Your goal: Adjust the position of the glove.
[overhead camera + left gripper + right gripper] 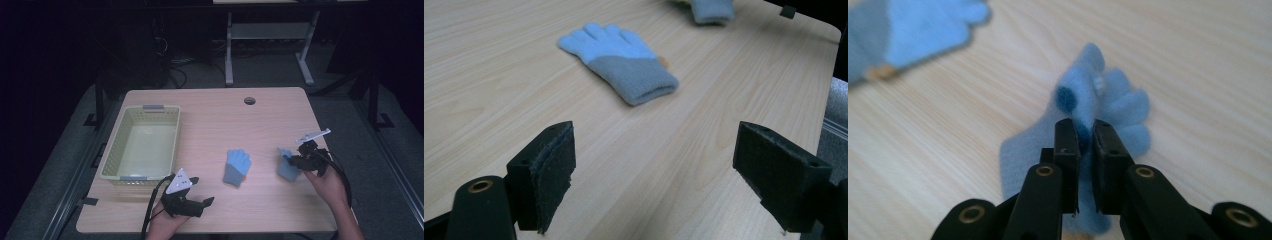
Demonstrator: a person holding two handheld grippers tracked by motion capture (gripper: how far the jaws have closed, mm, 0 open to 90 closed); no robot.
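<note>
The pinched glove (1108, 105) is light blue knit, and I see it in the right gripper view between my two black jaws, which are closed on a fold of its fabric near the middle. The glove fingers stick out past the jaw tips, and the cloth is bunched up there. In the high view this same glove (287, 167) is on the right part of the wooden table (215, 115), just at the right gripper (295, 161), w/ one tip pointing up. I cannot tell if the glove is lifted off the wood or only gathered on it.

The second glove (236, 167) lies flat near the table center, to the left of the held one and apart from it. In the left gripper view it (621, 62) shows pale blue fingers and a grey-blue cuff, approx. palm down, w/ a small orange spot at its edge. Its cuff points toward my left gripper.

The left gripper (199, 202) is near the front edge of the table, and its jaws stand wide apart w/ nothing between them; only bare wood is under them. The left hand (162, 225) holds it from below.

A pale green plastic basket (116, 150) w/ grey handles stands at the left side of the table, beside the left gripper and well apart from both gloves.
</note>
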